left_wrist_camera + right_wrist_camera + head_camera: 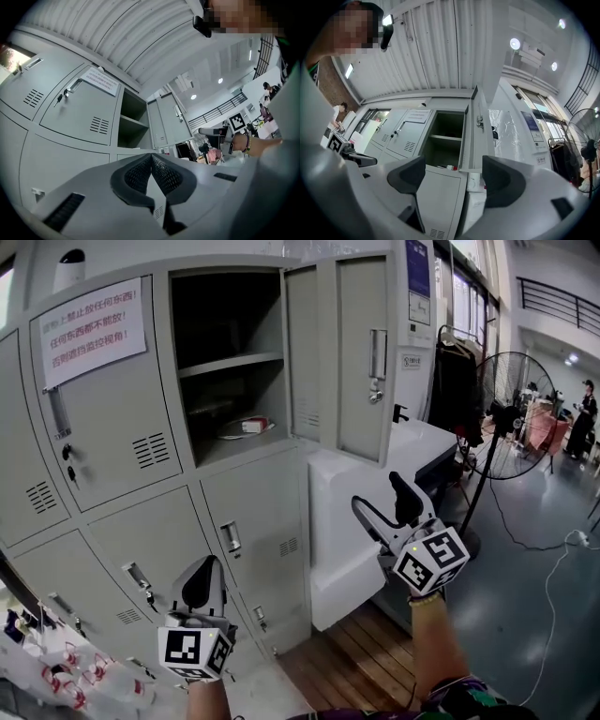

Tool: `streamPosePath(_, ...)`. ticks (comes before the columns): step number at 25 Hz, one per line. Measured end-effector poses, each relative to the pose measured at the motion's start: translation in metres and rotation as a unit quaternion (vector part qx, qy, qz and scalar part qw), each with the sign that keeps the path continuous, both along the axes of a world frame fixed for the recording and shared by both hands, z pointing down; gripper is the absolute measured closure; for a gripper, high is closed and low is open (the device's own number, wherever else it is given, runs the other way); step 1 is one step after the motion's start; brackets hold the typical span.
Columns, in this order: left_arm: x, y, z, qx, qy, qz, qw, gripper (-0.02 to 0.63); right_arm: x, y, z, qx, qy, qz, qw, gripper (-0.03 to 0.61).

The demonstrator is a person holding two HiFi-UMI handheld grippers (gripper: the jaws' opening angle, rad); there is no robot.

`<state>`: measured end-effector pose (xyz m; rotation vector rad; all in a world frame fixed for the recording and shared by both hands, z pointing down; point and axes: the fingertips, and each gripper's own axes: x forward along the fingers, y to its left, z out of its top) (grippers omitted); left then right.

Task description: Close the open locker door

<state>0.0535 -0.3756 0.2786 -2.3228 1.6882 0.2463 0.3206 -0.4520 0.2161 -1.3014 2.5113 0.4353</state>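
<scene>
Head view: the grey sheet-metal locker door (361, 357) stood swung out to the right of its open upper compartment in the grey steel locker bank (141, 456), well above both grippers. The left gripper (202, 570) hung low beside the lower lockers. The right gripper (382, 499) was raised beneath the door, apart from it.

Left gripper view: its dark ribbed pads (140, 173) met, with nothing between them, and the door showed far off.

Right gripper view: the jaws stood wide apart and empty. The door's edge and its small metal latch handle (479, 122) were framed beyond them, untouched.

The door looked like a thin, stiff, light panel that should swing easily on its hinges. Its painted face seemed slippery to pinch, so a flat push on the outer face near the handle side looked best. A hard shove might make it bounce back.
</scene>
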Motion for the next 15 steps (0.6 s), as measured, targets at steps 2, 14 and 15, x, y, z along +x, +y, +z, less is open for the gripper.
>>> streamPosePath(2, 0.002, -0.003, -0.001, 0.001, 0.002, -0.01, 1.0, 0.591, 0.004, -0.012, 0.0, 0.001, 0.012, 0.004, 1.0, 0.21)
streamPosePath(14, 0.029, -0.025, 0.0, 0.001, -0.026, -0.005, 0.9997, 0.591, 0.031, -0.059, -0.009, 0.005, -0.004, -0.001, 1.0, 0.218)
streamPosePath(15, 0.031, -0.027, -0.001, 0.002, -0.027, -0.004, 0.9996, 0.591, 0.032, -0.062, -0.011, 0.006, -0.003, 0.0, 1.0, 0.224)
